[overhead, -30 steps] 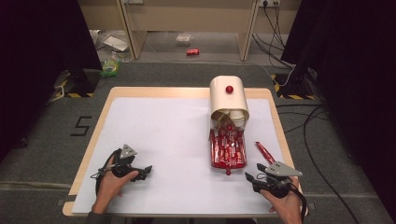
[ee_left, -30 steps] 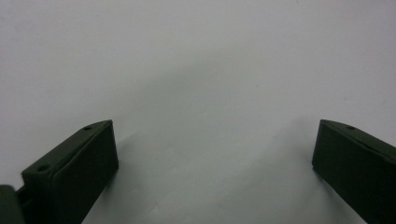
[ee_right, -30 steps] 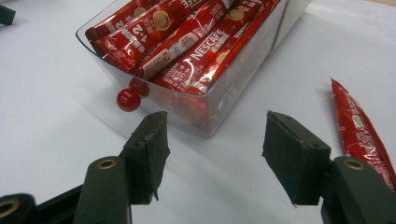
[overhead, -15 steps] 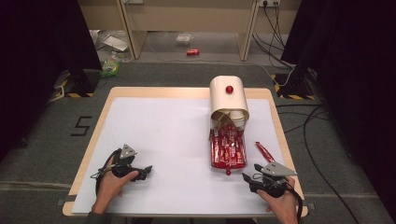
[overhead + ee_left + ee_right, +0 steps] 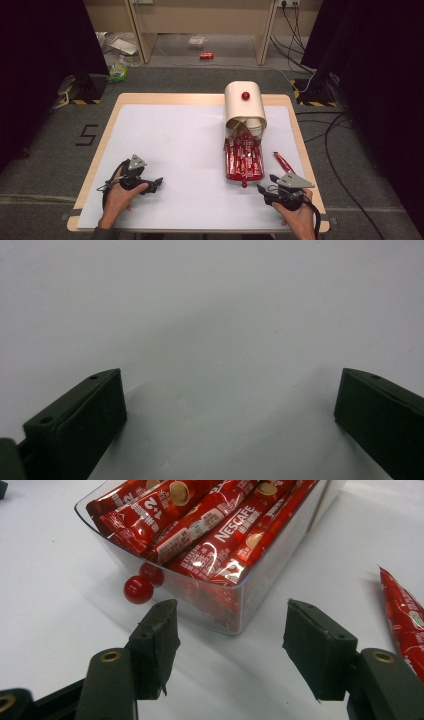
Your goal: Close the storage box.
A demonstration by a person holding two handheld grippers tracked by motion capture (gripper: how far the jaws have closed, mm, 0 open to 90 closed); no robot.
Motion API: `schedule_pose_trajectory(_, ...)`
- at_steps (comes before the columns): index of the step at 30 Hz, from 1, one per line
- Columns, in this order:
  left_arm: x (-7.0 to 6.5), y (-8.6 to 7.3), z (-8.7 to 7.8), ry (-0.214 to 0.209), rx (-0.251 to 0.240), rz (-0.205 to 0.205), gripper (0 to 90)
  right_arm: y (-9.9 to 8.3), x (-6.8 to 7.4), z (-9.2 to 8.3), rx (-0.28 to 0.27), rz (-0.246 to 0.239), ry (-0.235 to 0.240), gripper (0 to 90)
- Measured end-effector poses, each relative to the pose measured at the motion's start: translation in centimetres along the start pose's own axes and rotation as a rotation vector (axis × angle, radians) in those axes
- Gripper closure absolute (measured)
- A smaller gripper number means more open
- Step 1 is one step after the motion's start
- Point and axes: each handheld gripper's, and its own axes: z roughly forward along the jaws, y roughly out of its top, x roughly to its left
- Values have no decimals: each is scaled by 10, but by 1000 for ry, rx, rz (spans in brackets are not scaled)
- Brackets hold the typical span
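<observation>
Table [image 5: 165, 145] with a white top carries everything, and the largest thing on it is a cream box [image 5: 244, 105] with a rounded lid at the far right. A clear plastic drawer [image 5: 240, 611] sticks out from the box toward the near edge, packed with red coffee sticks [image 5: 244, 159]. Both grippers sit at the near edge. The left gripper [image 5: 155, 182] rests near the left corner with its jaws spread wide over bare tabletop. The right gripper [image 5: 263, 189] is just near of the drawer's front, jaws apart and empty, pointing at the drawer's front wall. One loose stick [image 5: 283, 162] lies on the table just right of the drawer. Smallest is the red knob [image 5: 138, 589] on the drawer's front.

Judging by looks, the drawer is light, rigid and smooth, so pads could slip on its wall; the knob is probably the surer hold. A stick is light, soft and crinkly, with slick foil, best pinched across its middle.
</observation>
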Motion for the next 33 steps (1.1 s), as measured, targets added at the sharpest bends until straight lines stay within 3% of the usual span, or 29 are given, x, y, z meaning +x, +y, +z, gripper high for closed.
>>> schedule_pose_trajectory(33, 0, 0, 0, 0, 0, 0, 0, 6, -2, 13, -3, -26, -26, 383)
